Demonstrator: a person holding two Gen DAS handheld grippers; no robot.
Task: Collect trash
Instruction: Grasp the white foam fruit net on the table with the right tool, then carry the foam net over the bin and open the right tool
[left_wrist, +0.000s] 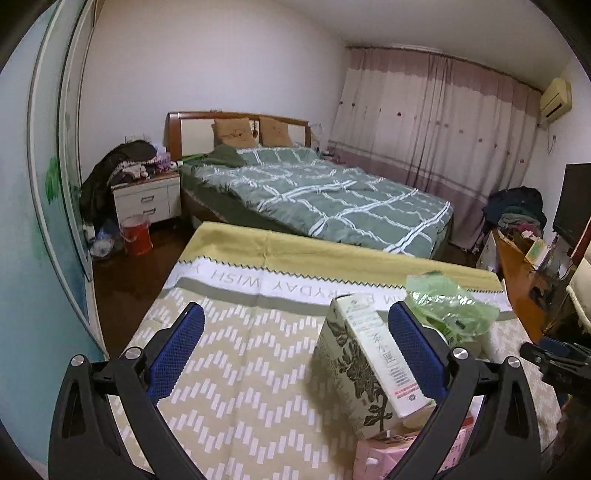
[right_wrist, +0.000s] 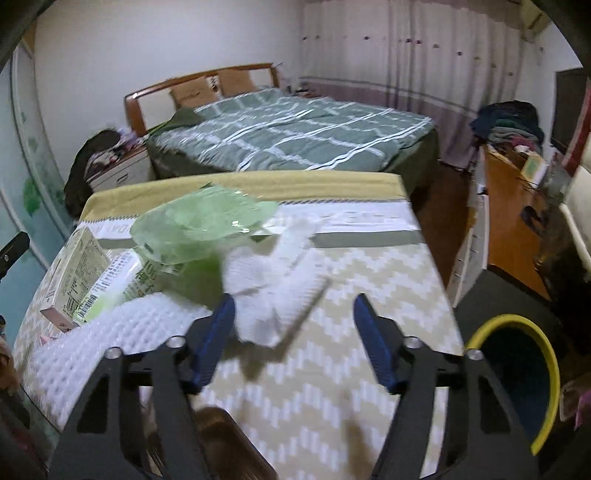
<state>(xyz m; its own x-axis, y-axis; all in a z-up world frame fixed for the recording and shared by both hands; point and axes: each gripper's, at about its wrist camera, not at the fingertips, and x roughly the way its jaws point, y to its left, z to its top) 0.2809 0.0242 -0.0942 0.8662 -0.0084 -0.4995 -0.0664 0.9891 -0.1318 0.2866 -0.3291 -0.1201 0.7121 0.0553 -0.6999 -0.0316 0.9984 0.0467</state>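
Observation:
In the left wrist view my left gripper (left_wrist: 295, 349) stands open and wide over the patterned tablecloth (left_wrist: 236, 354). A flower-printed carton (left_wrist: 354, 365) stands just inside its right pad, and the left pad is far from it. A crumpled green plastic bag (left_wrist: 450, 302) lies behind the carton. In the right wrist view my right gripper (right_wrist: 295, 345) is open. A crumpled white tissue (right_wrist: 273, 291) sits between its fingers against the left pad, clear of the right pad. The green bag (right_wrist: 199, 225) and the carton (right_wrist: 74, 266) lie further left.
A bin with a yellow rim (right_wrist: 517, 369) stands on the floor to the right of the table. A white textured towel (right_wrist: 110, 332), a green-and-white pack (right_wrist: 110, 284) and a pink pack (left_wrist: 388, 450) lie on the table. Beyond it is a bed (left_wrist: 314, 195).

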